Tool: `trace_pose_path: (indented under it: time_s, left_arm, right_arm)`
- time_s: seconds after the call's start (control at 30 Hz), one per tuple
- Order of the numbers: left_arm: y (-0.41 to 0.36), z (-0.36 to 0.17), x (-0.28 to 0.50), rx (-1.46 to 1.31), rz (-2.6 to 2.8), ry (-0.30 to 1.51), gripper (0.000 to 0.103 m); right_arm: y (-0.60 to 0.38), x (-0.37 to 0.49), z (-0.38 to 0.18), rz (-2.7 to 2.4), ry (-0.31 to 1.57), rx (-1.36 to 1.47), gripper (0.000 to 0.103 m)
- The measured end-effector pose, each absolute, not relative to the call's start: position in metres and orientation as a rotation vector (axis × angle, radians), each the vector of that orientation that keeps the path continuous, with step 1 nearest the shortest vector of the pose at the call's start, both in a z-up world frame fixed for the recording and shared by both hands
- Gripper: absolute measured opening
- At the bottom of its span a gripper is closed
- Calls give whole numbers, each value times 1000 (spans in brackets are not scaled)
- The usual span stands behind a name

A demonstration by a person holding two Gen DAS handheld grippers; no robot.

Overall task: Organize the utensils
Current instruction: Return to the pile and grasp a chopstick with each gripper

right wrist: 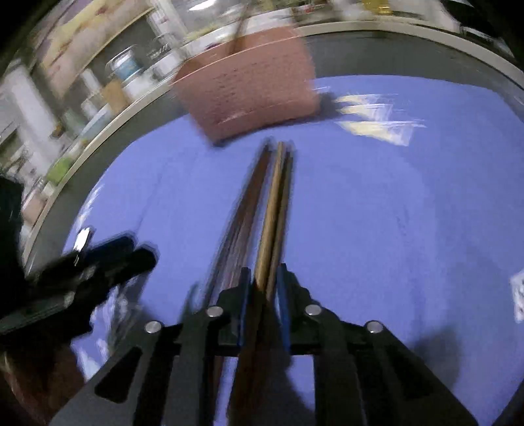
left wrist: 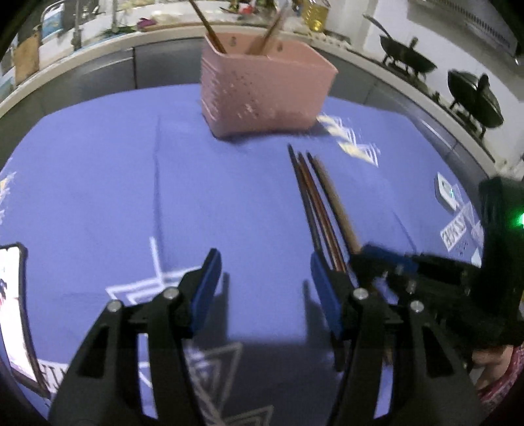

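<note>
A pink perforated utensil holder (left wrist: 265, 88) stands at the far side of the blue cloth, with two chopsticks (left wrist: 209, 28) leaning in it. It also shows, blurred, in the right wrist view (right wrist: 252, 88). My right gripper (right wrist: 264, 278) is shut on a bundle of several chopsticks (right wrist: 271, 203) whose tips point at the holder. The same bundle (left wrist: 321, 203) and my right gripper (left wrist: 376, 255) show in the left wrist view. My left gripper (left wrist: 263, 278) is open and empty, just left of the bundle above the cloth; it shows in the right wrist view (right wrist: 108, 255).
The blue patterned cloth (left wrist: 98, 183) covers the table. A phone (left wrist: 14, 311) lies at the left edge. A small white device (left wrist: 447, 193) sits at the right. Black woks (left wrist: 406, 59) and a cluttered counter lie beyond the table.
</note>
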State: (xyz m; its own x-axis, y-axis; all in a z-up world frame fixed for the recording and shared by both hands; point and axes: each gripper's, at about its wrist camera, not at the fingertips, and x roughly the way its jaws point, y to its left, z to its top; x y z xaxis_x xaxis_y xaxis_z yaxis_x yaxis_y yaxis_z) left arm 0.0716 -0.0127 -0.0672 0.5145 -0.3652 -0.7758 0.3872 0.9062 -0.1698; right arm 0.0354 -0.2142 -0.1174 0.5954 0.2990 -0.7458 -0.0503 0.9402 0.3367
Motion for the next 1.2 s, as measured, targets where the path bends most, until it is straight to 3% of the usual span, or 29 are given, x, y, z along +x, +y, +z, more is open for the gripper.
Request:
trace_pose_path:
  time_s: [0.1, 0.3, 0.37, 0.53, 0.6, 0.87, 1.2]
  left_arm:
    - [-25, -70, 65, 57, -461, 928, 53]
    - [-56, -79, 66, 125, -495, 945, 38]
    - [-63, -83, 67, 150, -487, 955, 28]
    - [-75, -89, 68, 205, -463, 937, 24]
    - [-77, -91, 68, 239, -440, 911, 7]
    - [-42, -91, 63, 181, -438, 955, 5]
    - [3, -92, 21, 150, -455, 1030, 6]
  right_arm:
    - [-240, 25, -118, 173, 894, 402, 16]
    - [-260, 9, -116, 158, 877, 439, 16]
    - [-257, 8, -115, 161, 873, 419, 16]
    - [-252, 19, -117, 136, 887, 337, 16]
    - [-249, 20, -122, 142, 889, 323, 16]
    - [-255, 13, -124, 112, 891, 291, 8]
    - [-255, -13, -124, 145, 943, 288, 9]
